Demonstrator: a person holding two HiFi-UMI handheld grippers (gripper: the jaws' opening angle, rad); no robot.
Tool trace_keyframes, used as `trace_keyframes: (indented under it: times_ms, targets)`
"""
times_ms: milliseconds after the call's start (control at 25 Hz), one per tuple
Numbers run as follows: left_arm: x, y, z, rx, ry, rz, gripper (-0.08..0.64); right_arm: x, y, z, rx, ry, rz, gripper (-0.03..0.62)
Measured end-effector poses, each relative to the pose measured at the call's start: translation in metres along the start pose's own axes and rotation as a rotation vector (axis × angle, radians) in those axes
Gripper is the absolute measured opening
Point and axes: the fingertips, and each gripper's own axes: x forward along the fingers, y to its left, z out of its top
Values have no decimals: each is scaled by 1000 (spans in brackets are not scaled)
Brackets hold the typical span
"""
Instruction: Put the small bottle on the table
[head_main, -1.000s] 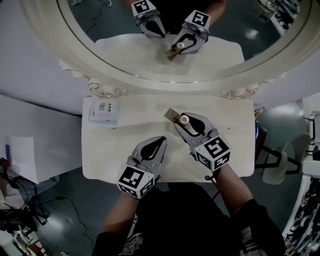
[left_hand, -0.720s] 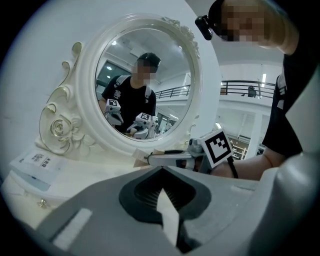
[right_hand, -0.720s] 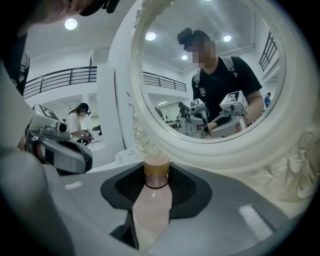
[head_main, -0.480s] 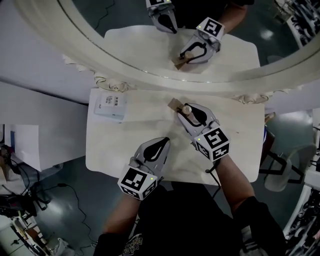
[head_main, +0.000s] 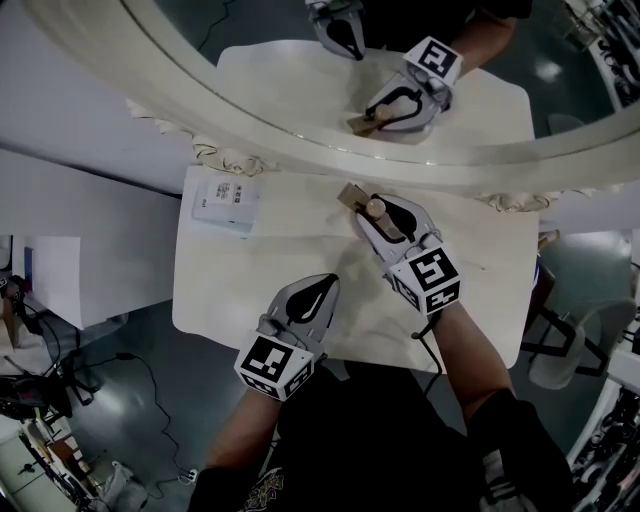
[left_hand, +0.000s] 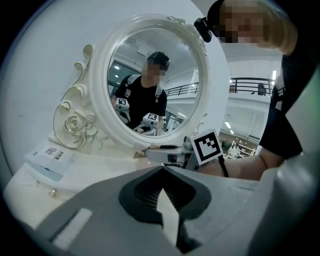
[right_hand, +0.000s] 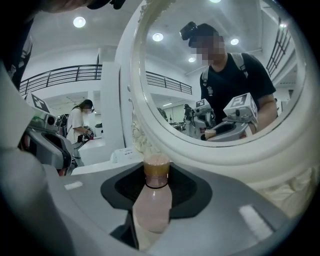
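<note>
Releasing while tilted could topple the small bottle (right_hand: 151, 197), a narrow thing likely to roll toward the mirror frame (head_main: 300, 155) at 12 o'clock; whether its base touches the table (head_main: 230, 290) I cannot tell; the right gripper (head_main: 376, 214) is clamped on it at 1 o'clock of the tabletop, reaching forward from a forearm at 5; the left gripper (head_main: 322, 288), jaws together and empty, hovers at 7 o'clock.

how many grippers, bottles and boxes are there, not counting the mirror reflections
grippers: 2 (left gripper shut with nothing in it, right gripper shut on the bottle)
small bottle: 1
white box: 1
total: 4
</note>
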Motion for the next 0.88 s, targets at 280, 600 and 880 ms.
trace_keyframes:
  times_ms: [280,600,880]
  targets:
    - [7,-6,-3,-11,-2,-1,0,2,3,-2,-53,-13,0,169]
    - [6,-13,-7,-13,3,8,0,2,4,2,-65,-27,12,170]
    - [3,-20,-9,-17,-4,9,0,1,4,1,-88,-15,-8,179]
